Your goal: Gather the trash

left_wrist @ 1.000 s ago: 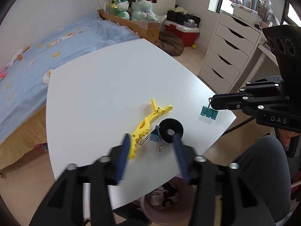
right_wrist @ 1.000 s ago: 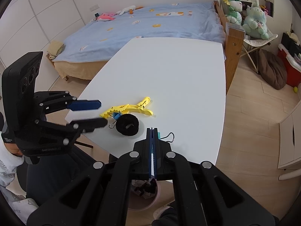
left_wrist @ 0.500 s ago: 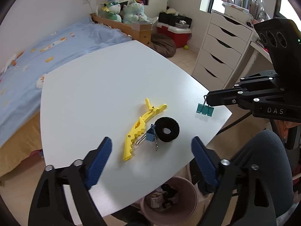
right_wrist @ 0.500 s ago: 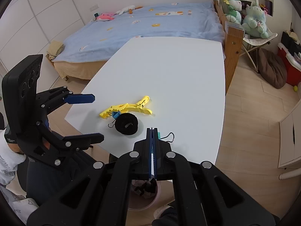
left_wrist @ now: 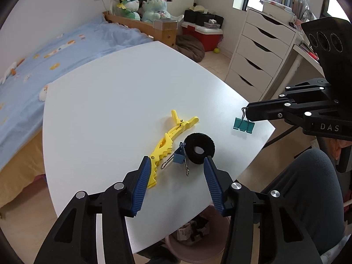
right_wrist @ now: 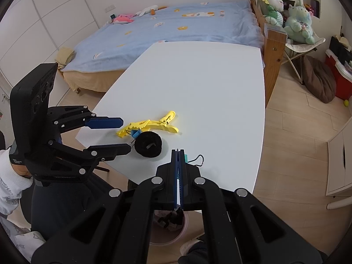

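Near the white table's (left_wrist: 110, 110) front edge lie a yellow plastic clip (left_wrist: 173, 134), a blue binder clip (left_wrist: 179, 157) and a black foam ring (left_wrist: 209, 145), close together. My left gripper (left_wrist: 176, 160) hovers just above them. Its jaws are closing, with the blue clip below the gap and nothing pressed. My right gripper (left_wrist: 247, 112) is shut on the wire handle of a teal binder clip (left_wrist: 243, 125), which hangs at its tip over the table's right corner. The right wrist view shows the right gripper (right_wrist: 178, 151), the teal binder clip (right_wrist: 186, 158) and the left gripper (right_wrist: 125, 135).
A pink bin (left_wrist: 187, 242) with scraps stands on the floor under the table's front edge. A person's knee (left_wrist: 308, 187) is at the right. A bed (left_wrist: 66, 44) lies beyond the table, and white drawers (left_wrist: 259, 52) stand at the back right.
My left gripper's jaws spread wide while it drew back, then narrowed as it came forward over the clips. The right gripper and its teal clip stayed put.
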### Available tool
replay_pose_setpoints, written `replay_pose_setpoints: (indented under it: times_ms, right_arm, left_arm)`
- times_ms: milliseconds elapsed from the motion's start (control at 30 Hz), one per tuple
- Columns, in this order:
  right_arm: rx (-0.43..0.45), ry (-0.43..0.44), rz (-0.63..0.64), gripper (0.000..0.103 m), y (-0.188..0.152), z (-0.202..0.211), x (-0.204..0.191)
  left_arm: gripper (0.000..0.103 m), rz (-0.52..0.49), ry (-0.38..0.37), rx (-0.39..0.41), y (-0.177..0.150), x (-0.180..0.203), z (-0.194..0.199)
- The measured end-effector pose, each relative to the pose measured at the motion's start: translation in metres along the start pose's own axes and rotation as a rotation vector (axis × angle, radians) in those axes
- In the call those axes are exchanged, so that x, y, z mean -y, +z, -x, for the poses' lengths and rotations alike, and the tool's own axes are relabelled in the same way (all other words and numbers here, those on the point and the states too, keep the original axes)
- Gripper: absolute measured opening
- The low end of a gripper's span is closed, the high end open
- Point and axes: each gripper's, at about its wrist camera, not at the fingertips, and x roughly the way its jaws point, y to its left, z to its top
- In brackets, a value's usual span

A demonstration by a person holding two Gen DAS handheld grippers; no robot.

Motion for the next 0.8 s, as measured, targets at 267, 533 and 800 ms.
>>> replay_pose_setpoints:
  times_ms: [267,533,800]
  right_arm:
    - [-0.003,0.002,0.001,0.001,0.000,-0.003,-0.002]
    - [-0.005,0.003,0.002,0.001,-0.001,-0.004,-0.002]
    - [-0.004,0.003,0.002,0.001,-0.001,-0.005,-0.003]
  left_arm:
    - [0.040,-0.011,-0.014,-0.021,-0.002,0.001,-0.006]
    - [0.030,-0.013,-0.008,-0.034,-0.003,0.001,-0.010]
    - [0.028,-0.001,-0.004,-0.026,-0.002,-0.001,-0.008]
